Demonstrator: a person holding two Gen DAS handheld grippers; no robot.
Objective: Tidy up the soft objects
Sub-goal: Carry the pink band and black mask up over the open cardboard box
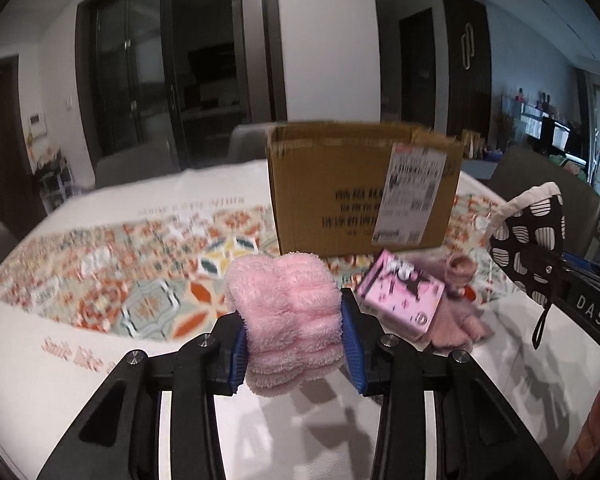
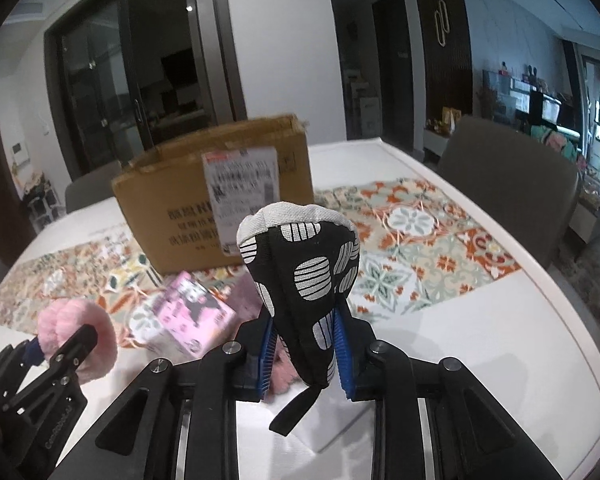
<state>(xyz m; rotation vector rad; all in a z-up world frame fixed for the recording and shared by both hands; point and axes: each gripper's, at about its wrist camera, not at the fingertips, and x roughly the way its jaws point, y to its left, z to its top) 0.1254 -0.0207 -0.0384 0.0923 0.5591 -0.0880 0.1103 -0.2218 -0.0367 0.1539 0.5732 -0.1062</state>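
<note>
My left gripper (image 1: 294, 344) is shut on a fluffy pink folded towel (image 1: 286, 308), held above the table; the same towel (image 2: 76, 336) shows at the lower left of the right wrist view. My right gripper (image 2: 304, 354) is shut on a black oven mitt with white striped ovals (image 2: 304, 276), its grey cuff up and a black loop hanging down. The mitt (image 1: 532, 248) also appears at the right of the left wrist view. An open cardboard box (image 1: 364, 184) stands behind both on the patterned runner.
A pink printed carton (image 1: 400, 300) lies on a mauve plush item (image 1: 460, 320) beside a small doll (image 1: 462, 276). The white table (image 2: 520, 340) carries a tiled runner (image 2: 420, 240). Grey chairs (image 2: 512, 184) stand around the table's far sides.
</note>
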